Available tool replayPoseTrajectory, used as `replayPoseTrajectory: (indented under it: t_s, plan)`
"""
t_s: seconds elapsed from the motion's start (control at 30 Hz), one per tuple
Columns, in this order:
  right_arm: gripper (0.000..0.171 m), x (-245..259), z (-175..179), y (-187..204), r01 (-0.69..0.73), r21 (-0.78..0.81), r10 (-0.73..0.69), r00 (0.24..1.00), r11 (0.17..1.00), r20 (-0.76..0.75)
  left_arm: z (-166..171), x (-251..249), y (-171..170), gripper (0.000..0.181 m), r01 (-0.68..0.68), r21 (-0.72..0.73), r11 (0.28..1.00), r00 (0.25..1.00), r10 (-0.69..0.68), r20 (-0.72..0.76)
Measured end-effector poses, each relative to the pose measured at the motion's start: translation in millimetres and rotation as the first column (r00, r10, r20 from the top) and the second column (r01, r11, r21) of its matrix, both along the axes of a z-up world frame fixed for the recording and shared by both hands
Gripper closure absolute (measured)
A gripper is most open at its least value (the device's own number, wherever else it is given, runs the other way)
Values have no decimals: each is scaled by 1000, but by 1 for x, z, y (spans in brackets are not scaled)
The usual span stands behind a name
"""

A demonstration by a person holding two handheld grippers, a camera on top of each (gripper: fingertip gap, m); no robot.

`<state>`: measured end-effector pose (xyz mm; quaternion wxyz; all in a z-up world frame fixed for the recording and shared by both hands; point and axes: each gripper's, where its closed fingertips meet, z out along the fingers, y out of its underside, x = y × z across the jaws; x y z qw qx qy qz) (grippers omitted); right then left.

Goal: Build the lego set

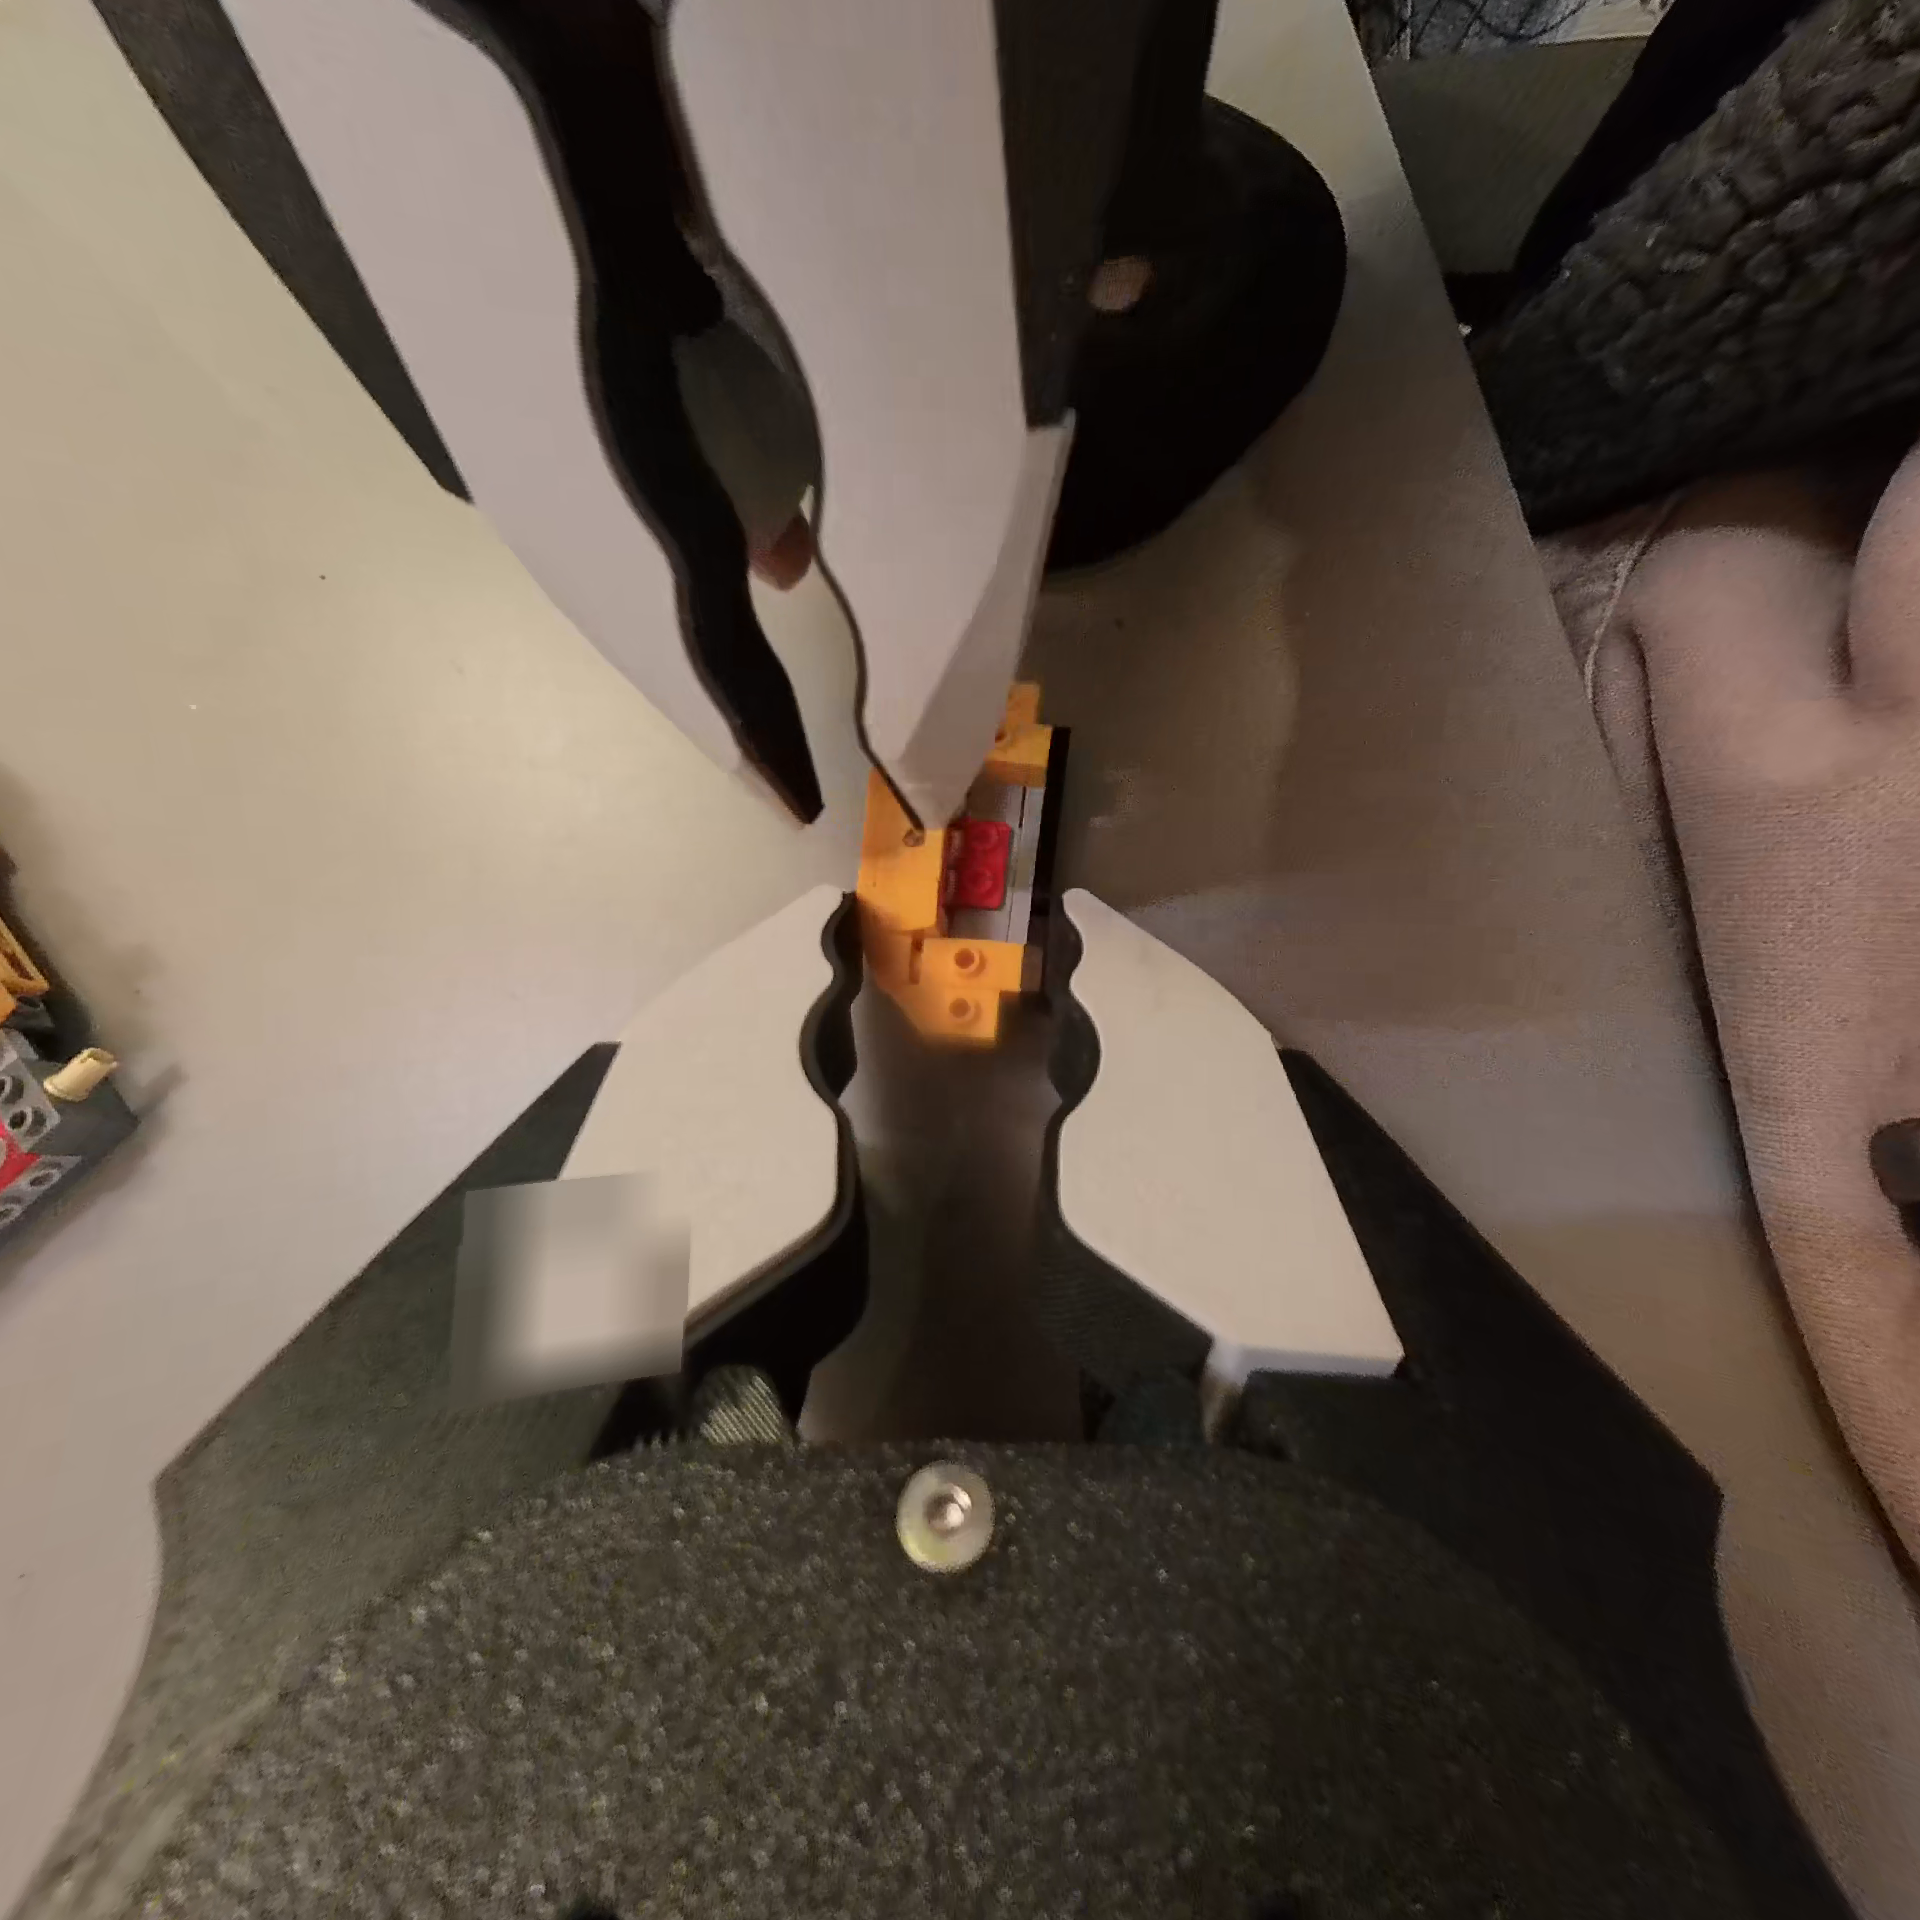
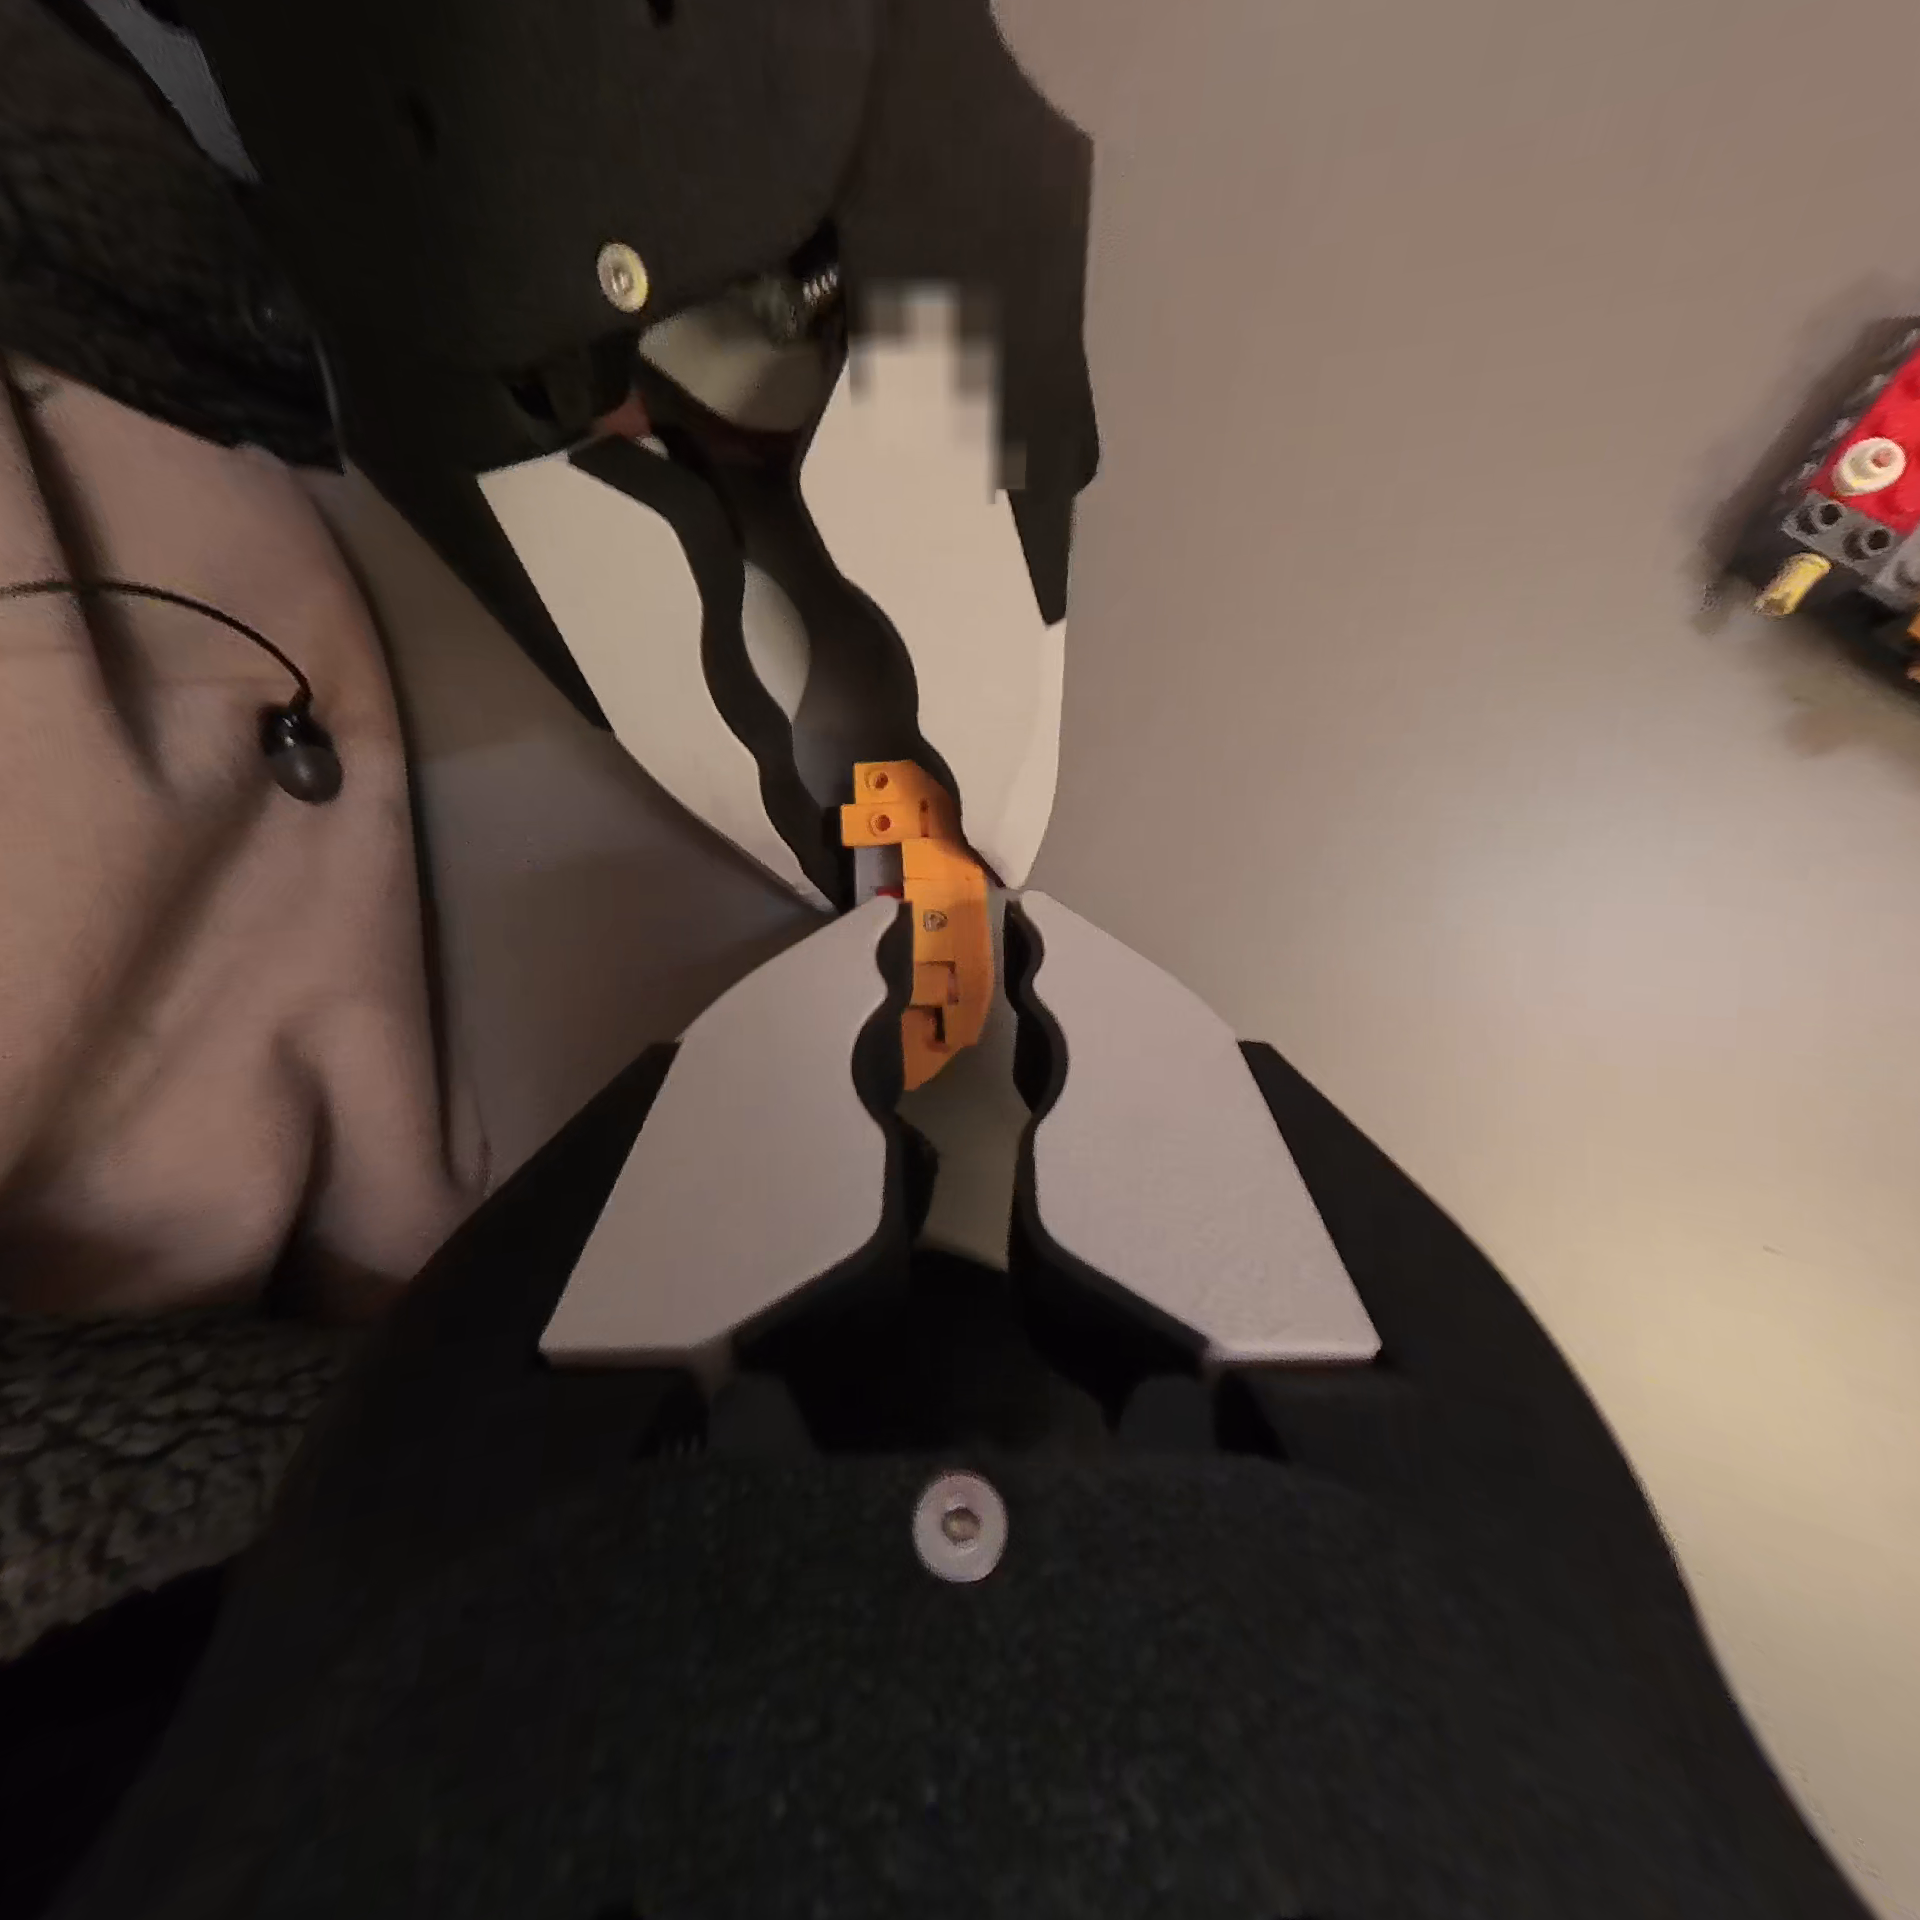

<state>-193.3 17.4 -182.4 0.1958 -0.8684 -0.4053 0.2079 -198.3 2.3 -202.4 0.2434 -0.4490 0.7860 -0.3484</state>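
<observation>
A small orange lego assembly (image 1: 966, 987) with a red brick (image 1: 982, 857) and grey and black plates is held in the air between both grippers. My left gripper (image 1: 956, 909) comes from below in the left wrist view and is shut on the assembly's sides. My right gripper (image 1: 883, 810) comes from above and pinches the orange end. In the right wrist view the curved orange assembly (image 2: 945, 956) sits between my right gripper's (image 2: 956, 909) fingers, and the left gripper (image 2: 912, 888) meets it from above, tip to tip.
A partly built lego model on a dark base, with red, grey and tan parts, lies at the table's side (image 1: 31, 1122) (image 2: 1849, 540). The white table (image 1: 260, 675) lies below. A black round stand base (image 1: 1195, 312) is behind. A person's clothing (image 1: 1766, 831) is close by. The grippers are tip to tip, or close to it.
</observation>
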Motion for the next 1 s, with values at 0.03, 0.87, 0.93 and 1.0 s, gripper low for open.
replayPoseTrajectory:
  t_s: [0.03,0.87,0.93,1.0]
  plan:
    - [157,-3,2,1,11,-11,-12,999,1000,-33,0,0,0,148,0,1,1000,1000,0,0]
    - [165,-7,-11,-2,-91,155,54,972,984,228,1,-2,-1,147,3,-24,1000,1000,-4,-17]
    - [165,-7,-12,-2,-87,182,40,968,979,247,1,-1,-1,147,3,-25,1000,1000,-4,-17]
    - [165,-7,-12,-2,-92,211,31,960,973,277,1,-2,-1,147,4,-22,1000,1000,-5,-15]
